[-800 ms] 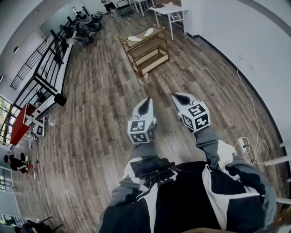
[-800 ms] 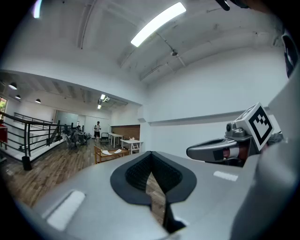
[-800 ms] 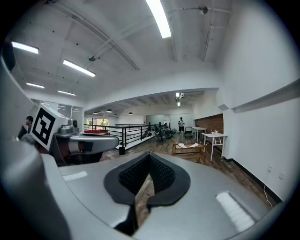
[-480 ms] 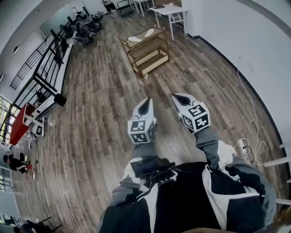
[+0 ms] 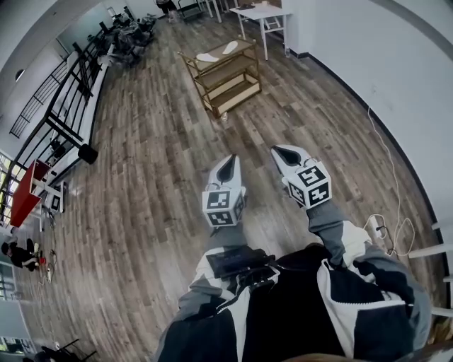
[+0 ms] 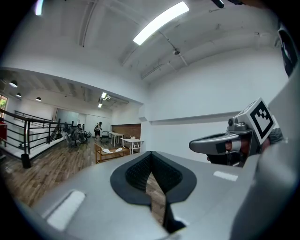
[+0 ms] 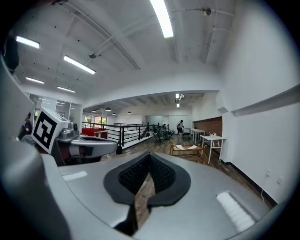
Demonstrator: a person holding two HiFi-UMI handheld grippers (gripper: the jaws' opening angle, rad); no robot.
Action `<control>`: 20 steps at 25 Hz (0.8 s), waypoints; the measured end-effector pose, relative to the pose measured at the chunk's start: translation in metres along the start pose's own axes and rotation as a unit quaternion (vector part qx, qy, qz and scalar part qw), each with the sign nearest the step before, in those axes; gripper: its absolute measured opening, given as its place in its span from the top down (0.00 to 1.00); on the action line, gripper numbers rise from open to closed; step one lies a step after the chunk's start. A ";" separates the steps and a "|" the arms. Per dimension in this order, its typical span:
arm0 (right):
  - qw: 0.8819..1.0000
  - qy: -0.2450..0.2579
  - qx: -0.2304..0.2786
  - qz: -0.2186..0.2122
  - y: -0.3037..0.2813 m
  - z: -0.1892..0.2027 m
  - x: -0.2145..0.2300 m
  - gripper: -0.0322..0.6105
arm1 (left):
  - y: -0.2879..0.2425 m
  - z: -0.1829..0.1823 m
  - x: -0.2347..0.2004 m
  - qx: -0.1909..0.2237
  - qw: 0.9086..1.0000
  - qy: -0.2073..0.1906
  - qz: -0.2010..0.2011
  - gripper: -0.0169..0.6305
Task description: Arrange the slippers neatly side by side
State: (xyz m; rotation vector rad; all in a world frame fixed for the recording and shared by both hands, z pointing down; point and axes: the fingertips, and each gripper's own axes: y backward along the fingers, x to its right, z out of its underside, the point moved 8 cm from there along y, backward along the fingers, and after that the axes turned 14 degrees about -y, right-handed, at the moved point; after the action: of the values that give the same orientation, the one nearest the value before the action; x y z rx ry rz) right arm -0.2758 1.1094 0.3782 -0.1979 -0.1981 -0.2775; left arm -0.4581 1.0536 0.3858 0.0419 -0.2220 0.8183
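Two pale slippers (image 5: 207, 57) (image 5: 230, 47) lie apart on the top of a wooden shelf rack (image 5: 225, 78), far across the room. The left gripper view shows them small (image 6: 107, 150) (image 6: 118, 149), and so does the right gripper view (image 7: 179, 147) (image 7: 192, 146). My left gripper (image 5: 228, 162) and right gripper (image 5: 284, 153) are held side by side in front of the body, pointing toward the rack and well short of it. Both are shut with nothing between the pads. Each gripper also appears in the other's view: right gripper (image 6: 220, 143), left gripper (image 7: 93, 145).
A white table (image 5: 265, 14) stands behind the rack beside the white wall. A black railing (image 5: 64, 120) runs along the left. A cable (image 5: 386, 152) lies on the wood floor at the right. A person (image 7: 181, 126) stands at the far end of the room.
The head view has shifted slightly, so the rack sits a little higher and the grippers a little lower in the picture. Both grippers keep their pose and stay shut.
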 end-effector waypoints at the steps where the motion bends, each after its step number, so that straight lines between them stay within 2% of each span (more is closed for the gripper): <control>1: 1.000 0.003 -0.001 0.000 -0.003 0.000 0.003 0.94 | -0.004 0.003 -0.002 -0.001 1.000 0.004 0.000 0.96; 5: 1.000 0.012 -0.004 -0.002 -0.018 -0.009 0.020 0.94 | -0.028 0.004 -0.010 0.002 1.000 0.011 -0.004 0.96; 9: 1.000 0.010 -0.004 -0.010 -0.040 -0.022 0.057 0.94 | -0.068 0.002 -0.015 -0.006 1.000 0.006 -0.013 0.96; 20: 0.998 0.007 -0.014 -0.059 -0.123 -0.055 0.207 0.94 | -0.232 -0.011 -0.012 -0.047 0.998 0.004 -0.041 0.96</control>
State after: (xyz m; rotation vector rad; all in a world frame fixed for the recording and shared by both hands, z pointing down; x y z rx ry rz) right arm -0.1072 0.9293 0.3913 -0.2123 -0.1931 -0.3992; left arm -0.2955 0.8875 0.3841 -0.0405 -0.2491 0.7250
